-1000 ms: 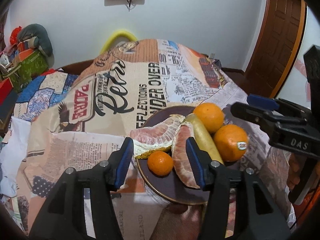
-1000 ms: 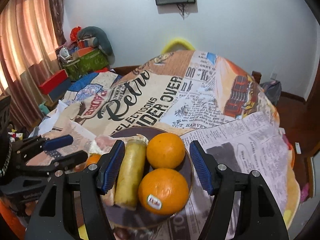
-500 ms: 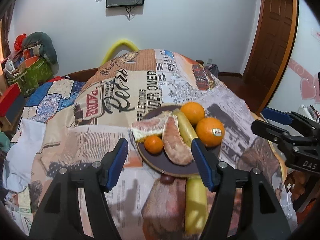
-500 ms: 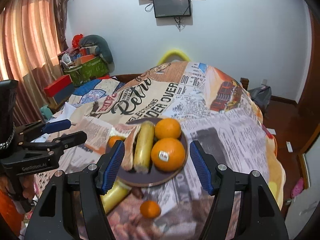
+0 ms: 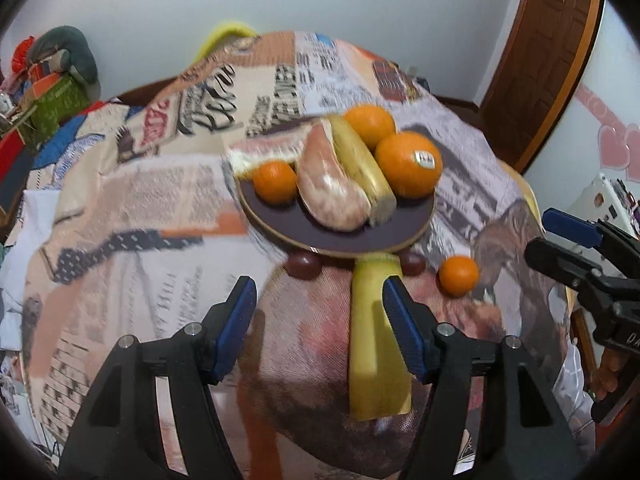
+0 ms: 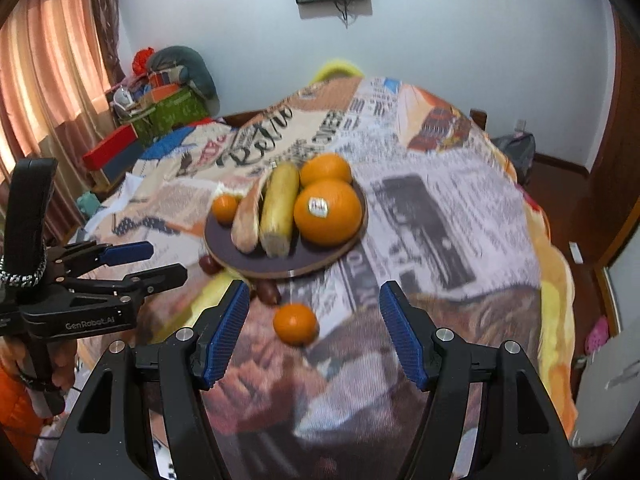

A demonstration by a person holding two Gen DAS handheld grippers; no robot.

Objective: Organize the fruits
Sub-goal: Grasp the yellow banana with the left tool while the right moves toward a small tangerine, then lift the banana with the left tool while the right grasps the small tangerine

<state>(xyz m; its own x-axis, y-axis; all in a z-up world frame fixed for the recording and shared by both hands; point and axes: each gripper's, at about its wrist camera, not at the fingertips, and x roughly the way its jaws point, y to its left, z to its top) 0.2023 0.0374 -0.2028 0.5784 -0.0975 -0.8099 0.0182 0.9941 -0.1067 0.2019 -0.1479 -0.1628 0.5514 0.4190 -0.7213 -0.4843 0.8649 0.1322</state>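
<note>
A dark round plate (image 5: 320, 234) (image 6: 308, 257) on the newspaper-print cloth carries a stickered orange (image 5: 408, 164) (image 6: 328, 212), a second orange (image 5: 370, 122), a mandarin (image 5: 275, 182), pomelo segments (image 5: 332, 190) and a yellow banana-like fruit (image 6: 280, 210). In front of the plate lie a loose banana (image 5: 376, 340), a loose mandarin (image 5: 459, 275) (image 6: 295, 324) and two dark red fruits (image 5: 304, 266) (image 6: 268, 292). My left gripper (image 5: 318, 292) is open, its right finger over the loose banana. My right gripper (image 6: 314, 292) is open above the loose mandarin, with nothing gripped.
The cloth-covered table (image 6: 460, 220) drops off at right toward a wooden door (image 5: 548, 60). Boxes and bags (image 6: 160, 96) pile up at back left by a curtain. Each gripper shows at the other view's edge: the right gripper (image 5: 576, 248), the left gripper (image 6: 140, 262).
Both grippers have drawn back from the plate, which now looks smaller and farther. The loose banana, mandarin and dark red fruits have come into view. The left jaws stand slightly wider.
</note>
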